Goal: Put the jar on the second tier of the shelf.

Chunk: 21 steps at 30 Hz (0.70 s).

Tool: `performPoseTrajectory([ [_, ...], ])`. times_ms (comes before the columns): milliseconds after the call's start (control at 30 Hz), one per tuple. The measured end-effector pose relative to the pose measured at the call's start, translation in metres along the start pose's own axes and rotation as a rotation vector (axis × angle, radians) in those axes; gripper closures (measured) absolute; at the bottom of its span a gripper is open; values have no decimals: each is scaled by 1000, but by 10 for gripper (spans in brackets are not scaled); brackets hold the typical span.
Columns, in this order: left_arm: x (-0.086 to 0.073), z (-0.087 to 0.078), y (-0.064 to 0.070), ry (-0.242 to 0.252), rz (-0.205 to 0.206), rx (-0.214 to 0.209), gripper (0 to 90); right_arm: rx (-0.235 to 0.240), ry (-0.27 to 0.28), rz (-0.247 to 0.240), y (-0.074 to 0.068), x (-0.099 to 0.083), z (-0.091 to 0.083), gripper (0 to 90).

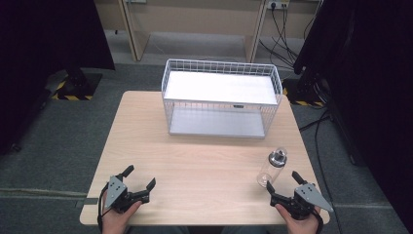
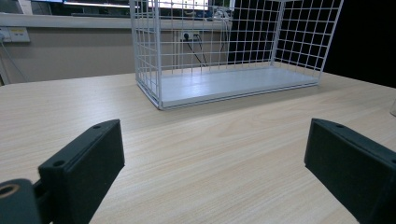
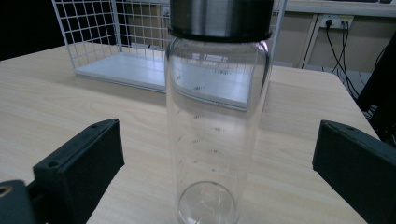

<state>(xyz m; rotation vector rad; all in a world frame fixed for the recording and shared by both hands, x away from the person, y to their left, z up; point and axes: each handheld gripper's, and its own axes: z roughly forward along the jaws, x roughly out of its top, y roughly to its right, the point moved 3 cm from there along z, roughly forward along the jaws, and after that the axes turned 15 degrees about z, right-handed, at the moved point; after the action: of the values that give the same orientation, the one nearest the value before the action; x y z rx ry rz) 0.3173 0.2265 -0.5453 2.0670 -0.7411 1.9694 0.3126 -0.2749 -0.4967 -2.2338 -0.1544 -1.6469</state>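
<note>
A clear glass bottle [image 1: 272, 168] with a metal lid stands upright near the table's right front; up close in the right gripper view the bottle [image 3: 215, 126] rises between the jaws without touching them. My right gripper [image 1: 284, 184] is open just in front of it. At the left front my left gripper [image 1: 140, 176] is open with nothing between its jaws. A white wire basket [image 1: 221, 97] with a white floor stands at the back middle; the left gripper view shows the basket [image 2: 224, 84] ahead across bare table.
The wooden table [image 1: 195, 156] has bare room between the basket and the grippers. Black stands and cables are on the floor at both sides, and wooden furniture legs stand behind the table.
</note>
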Motion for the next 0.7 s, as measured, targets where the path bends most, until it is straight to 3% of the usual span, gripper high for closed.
performPoseTrajectory([
  [700, 0, 0, 1, -2, 7, -1, 44, -10, 10, -22, -2, 12, 35, 187],
])
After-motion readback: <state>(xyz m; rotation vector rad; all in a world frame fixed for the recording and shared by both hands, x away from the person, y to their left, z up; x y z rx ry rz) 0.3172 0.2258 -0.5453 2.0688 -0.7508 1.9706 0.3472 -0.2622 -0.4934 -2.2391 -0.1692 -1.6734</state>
